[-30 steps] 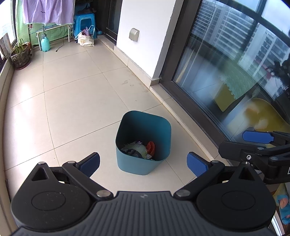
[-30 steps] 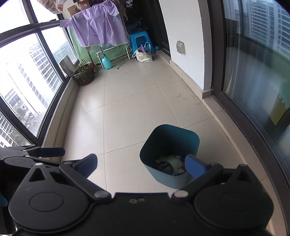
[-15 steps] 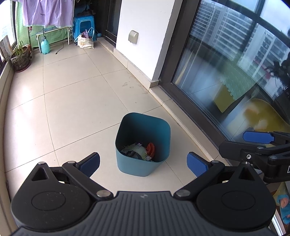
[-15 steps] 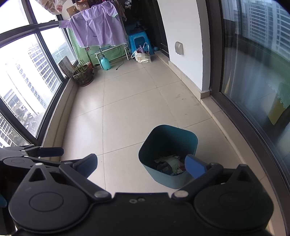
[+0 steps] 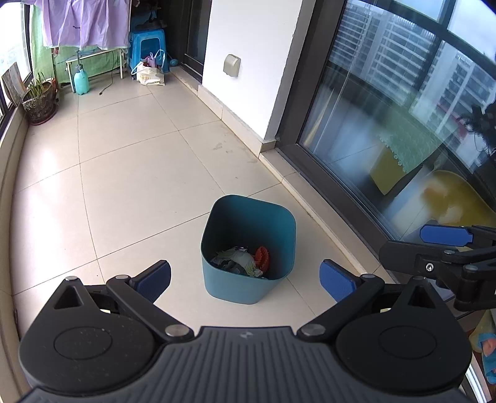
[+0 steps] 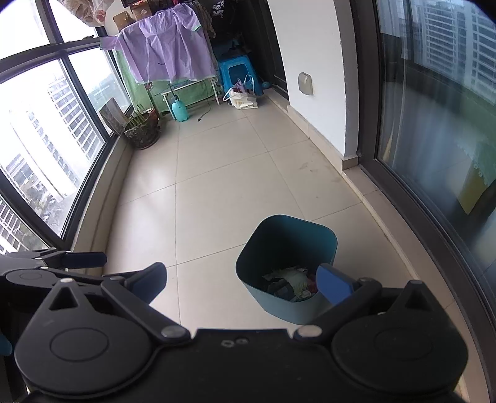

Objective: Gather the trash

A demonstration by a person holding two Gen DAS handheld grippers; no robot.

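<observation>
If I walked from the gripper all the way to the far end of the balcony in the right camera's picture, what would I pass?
Teal bin with trash → bare floor tiles → potted plant by the window → teal spray bottle → white bag → blue stool and purple cloth hanging.

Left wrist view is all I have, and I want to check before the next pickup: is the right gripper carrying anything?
Observer: No. The right gripper has its jaws wide apart, with nothing between them.
Operator: What runs along the far left side?
Observer: A tall window with dark frames; the tiles below it show no litter.
Operator: Anything above the purple garment?
Observer: Cardboard boxes sit up there.
</observation>
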